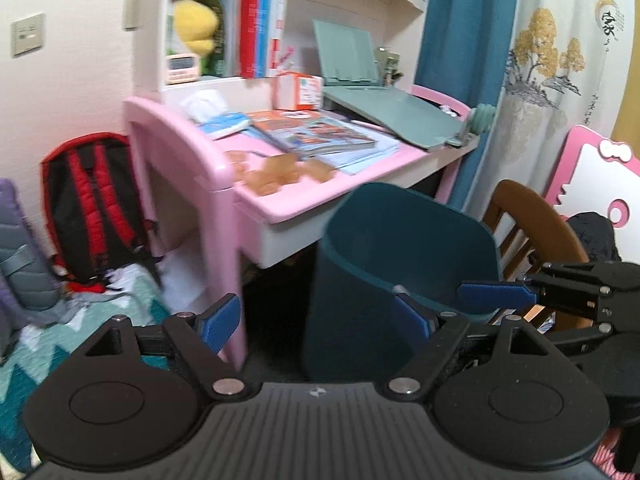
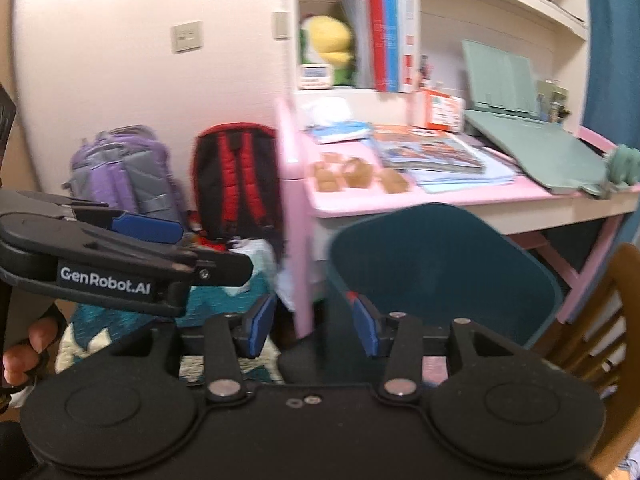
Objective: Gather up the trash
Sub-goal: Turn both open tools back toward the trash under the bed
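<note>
A dark teal trash bin (image 1: 384, 280) stands on the floor in front of a pink desk (image 1: 280, 196); it also shows in the right wrist view (image 2: 440, 276). Several crumpled brown paper pieces (image 1: 276, 172) lie on the desk's front left part, also seen in the right wrist view (image 2: 356, 174). My left gripper (image 1: 316, 320) is open and empty, with its right finger at the bin's near rim. My right gripper (image 2: 316, 324) is open and empty, just left of the bin's near wall. The right gripper's side shows in the left wrist view (image 1: 560, 292).
On the desk lie magazines (image 1: 316, 132), a tissue pack (image 1: 212, 114), an orange box (image 1: 298, 90) and a green tilted board (image 1: 392, 108). A red-black backpack (image 1: 96, 204) and a purple backpack (image 2: 120, 172) stand left of the desk. A wooden chair (image 1: 532, 232) is at right.
</note>
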`<state>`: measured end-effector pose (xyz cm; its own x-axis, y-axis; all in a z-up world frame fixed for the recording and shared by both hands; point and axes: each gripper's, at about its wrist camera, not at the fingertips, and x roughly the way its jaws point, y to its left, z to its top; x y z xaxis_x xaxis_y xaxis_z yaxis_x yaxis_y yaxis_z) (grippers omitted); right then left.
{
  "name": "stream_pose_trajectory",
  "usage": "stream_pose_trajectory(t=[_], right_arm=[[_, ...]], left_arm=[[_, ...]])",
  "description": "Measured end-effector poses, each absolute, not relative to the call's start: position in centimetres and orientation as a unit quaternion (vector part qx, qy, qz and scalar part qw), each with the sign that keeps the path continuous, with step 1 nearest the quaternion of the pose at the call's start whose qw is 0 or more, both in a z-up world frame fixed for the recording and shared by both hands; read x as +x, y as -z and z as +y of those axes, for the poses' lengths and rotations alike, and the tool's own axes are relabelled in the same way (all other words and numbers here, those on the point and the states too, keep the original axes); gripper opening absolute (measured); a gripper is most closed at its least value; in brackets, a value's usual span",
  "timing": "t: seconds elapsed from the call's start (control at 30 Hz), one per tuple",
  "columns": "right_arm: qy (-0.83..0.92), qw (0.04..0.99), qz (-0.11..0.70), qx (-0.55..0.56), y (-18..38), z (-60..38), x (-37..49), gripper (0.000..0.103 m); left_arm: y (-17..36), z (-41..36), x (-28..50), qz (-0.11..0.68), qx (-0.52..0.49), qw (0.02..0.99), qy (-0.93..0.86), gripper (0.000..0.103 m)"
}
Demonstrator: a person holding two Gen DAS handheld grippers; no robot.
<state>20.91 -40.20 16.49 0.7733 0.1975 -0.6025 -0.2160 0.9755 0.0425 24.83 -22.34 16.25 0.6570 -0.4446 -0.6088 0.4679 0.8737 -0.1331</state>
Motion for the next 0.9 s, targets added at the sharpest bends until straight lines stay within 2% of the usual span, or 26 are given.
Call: stream_pose_trajectory(t=[0.27,0.43,0.53,0.9], right_arm=[[-0.18,0.927,0.33,-0.019,-15.0,-34.0,20.6,0.047],[-0.22,0.911,0.347,-0.023,-13.3,-30.3,20.8,0.048],[-0.241,0.901,0.361,-0.024,-11.9,-28.0,21.1,0.048],[-0.312,0.849,0.425,-0.016,-1.0,-19.0,23.6,0.05]], left_arm=[[-14.5,-14.2,22.5,0.338,0.002,0.921,0.194,0.084],[-12.4,-9.4,21.1,0.351,-0.002,0.923,0.159,0.095],[-10.6,-6.3,20.6,0.364,-0.017,0.921,0.139,0.095],[0.2,5.0,21.3,0.456,-0.079,0.885,0.056,0.096]])
